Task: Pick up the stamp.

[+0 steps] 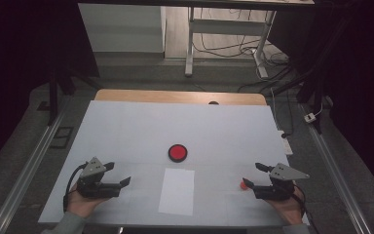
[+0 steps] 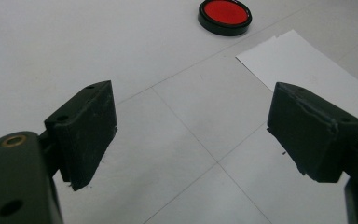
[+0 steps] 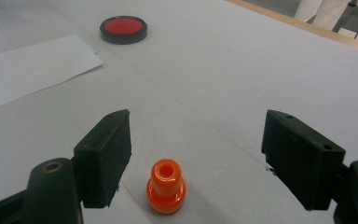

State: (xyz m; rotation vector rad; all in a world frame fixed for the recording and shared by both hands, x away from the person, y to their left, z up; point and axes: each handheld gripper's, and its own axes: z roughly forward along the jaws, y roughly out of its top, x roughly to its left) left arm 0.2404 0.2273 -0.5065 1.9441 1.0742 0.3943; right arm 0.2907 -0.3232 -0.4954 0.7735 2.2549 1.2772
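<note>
Ahead of you a white sheet covers the table, faint seams crossing it in a grid. Along its far side a strip of bare wooden edge shows. Near the middle lies a round red disc with a black rim, flat on the cover. On the grey floor beyond you can see the white legs of a desk frame with black cables looped between them. A metal rail runs along the floor at each side, and a white plug block lies at the right.
</note>
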